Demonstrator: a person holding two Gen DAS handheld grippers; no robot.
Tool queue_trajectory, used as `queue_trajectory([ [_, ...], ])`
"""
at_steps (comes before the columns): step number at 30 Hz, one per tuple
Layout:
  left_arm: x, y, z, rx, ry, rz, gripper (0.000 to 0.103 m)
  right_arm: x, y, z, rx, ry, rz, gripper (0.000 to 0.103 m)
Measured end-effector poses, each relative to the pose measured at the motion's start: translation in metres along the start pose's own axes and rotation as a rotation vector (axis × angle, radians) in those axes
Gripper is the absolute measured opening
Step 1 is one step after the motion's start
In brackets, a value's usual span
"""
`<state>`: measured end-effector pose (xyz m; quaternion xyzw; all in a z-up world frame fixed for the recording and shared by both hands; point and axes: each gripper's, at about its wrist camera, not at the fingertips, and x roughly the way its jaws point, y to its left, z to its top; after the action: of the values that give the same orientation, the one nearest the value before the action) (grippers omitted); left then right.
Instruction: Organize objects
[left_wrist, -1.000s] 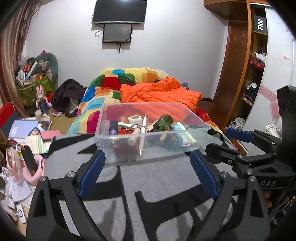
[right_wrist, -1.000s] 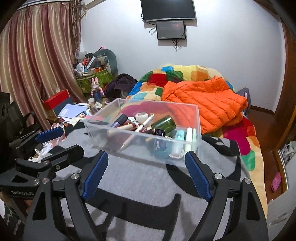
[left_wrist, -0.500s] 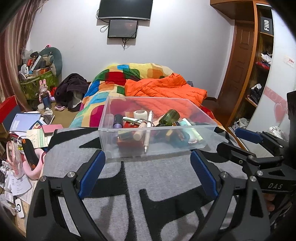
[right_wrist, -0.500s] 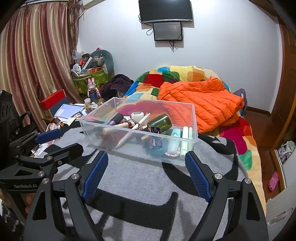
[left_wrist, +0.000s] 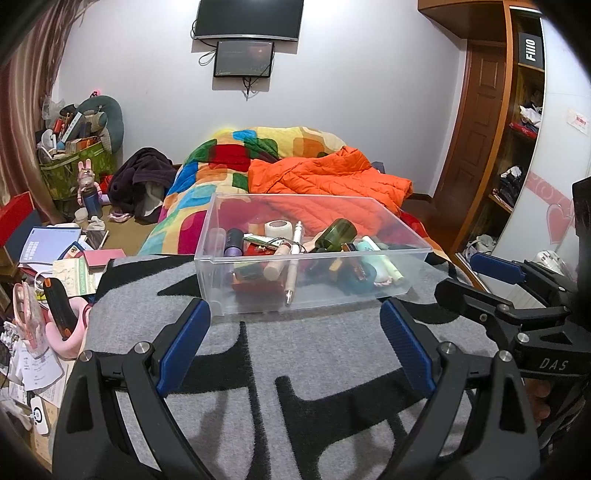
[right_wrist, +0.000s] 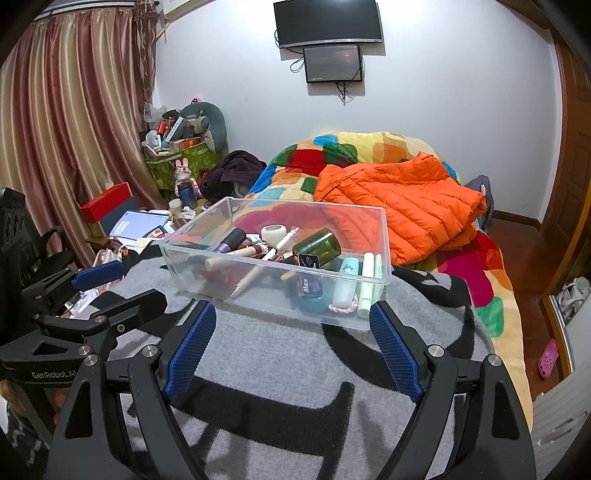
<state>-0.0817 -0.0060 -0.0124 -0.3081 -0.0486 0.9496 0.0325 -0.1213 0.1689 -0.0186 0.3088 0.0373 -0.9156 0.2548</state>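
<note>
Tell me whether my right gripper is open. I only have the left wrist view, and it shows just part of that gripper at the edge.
Observer: In the right wrist view the right gripper is open, with nothing between its pads, and it sits just short of the clear bin.
Operator: Any label readable in there?
Observer: Yes. A small dark box reads "Max". It lies in front of the green bottle, beside a mint tube.
Operator: Anything off my frame to the right?
Observer: A pink shoe lies on the wooden floor at the far right.
</note>
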Motion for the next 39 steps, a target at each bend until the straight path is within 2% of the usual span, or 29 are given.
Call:
queue_trajectory([
  [39,-0.0010,0.0038,-0.0002,-0.038,0.015,-0.013,0.094,-0.0022,0.0010,0.0005,0.011,-0.001,0.004,0.084],
])
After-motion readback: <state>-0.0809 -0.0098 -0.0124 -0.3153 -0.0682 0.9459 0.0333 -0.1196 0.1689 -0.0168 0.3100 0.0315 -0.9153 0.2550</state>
